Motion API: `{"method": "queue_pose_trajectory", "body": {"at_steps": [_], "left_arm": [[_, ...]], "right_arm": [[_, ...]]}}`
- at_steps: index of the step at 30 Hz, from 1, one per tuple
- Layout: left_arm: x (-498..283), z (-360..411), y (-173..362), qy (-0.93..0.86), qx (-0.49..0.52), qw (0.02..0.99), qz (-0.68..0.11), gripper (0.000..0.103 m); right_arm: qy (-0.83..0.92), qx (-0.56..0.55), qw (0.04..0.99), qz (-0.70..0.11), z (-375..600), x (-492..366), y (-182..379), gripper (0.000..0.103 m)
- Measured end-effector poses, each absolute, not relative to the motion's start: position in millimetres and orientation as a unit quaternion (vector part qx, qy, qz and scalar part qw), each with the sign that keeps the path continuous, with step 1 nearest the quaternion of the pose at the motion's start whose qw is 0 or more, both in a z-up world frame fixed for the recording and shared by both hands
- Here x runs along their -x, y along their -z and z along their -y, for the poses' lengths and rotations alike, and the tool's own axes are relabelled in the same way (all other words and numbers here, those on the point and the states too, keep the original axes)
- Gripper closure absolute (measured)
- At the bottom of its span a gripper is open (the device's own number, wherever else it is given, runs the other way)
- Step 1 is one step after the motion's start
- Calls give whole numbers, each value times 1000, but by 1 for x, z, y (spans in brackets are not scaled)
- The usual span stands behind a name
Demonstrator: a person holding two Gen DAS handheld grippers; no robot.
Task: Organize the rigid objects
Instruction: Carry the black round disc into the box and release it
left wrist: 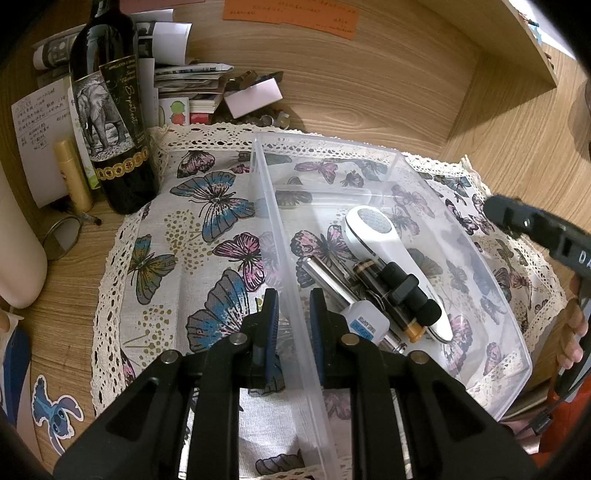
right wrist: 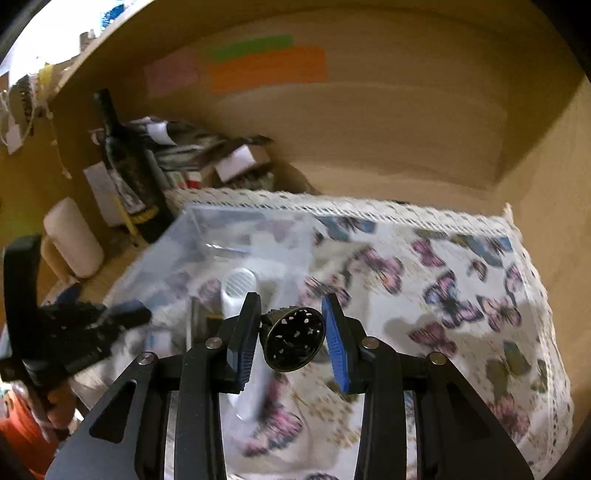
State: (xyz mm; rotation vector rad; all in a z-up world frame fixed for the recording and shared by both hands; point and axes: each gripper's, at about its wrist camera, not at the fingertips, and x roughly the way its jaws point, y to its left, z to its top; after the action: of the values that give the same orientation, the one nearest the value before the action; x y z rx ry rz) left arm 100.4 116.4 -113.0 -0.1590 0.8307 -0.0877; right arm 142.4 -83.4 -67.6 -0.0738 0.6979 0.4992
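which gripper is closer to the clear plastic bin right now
Left. The left gripper is clamped on the clear plastic bin at its near wall, while the right gripper is off to its side, carrying a round black perforated piece.

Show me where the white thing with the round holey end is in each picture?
Left wrist view: the white gadget lies inside the clear box, right of centre, round end farthest from the camera.
Right wrist view: the white gadget is blurry, just left of centre, behind the gripper fingers.
Shared landmark: the dark bottle.

Home desk nook: wine bottle [left wrist: 110,110], butterfly cloth [left wrist: 207,229], sticky notes [left wrist: 291,14].
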Motion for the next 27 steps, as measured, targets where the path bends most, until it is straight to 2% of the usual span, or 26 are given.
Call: {"method": "queue_pose_trajectory", "body": {"at_steps": [8,17,22,25,27], "left_arm": [[-101,-116,113,42,76,911,-403,87],[-100,-116,114,42,77,911,-403,87],[-100,-117,115,42,79,910,-404,87],[-100,-118,115,40,76,911,-404,87],[-100,-119,115,40,77,910,-406,87]], "right_arm": [[-282,55,896,-338,49,-150,68,71],[-327,78,856,-393,14,-167,90,71],[-336,89,850,-397,7,-166,92,71],[-334,86,850,-399,11,-165,89,66],[-332,80,852,-397,16,-165,86,57]]}}
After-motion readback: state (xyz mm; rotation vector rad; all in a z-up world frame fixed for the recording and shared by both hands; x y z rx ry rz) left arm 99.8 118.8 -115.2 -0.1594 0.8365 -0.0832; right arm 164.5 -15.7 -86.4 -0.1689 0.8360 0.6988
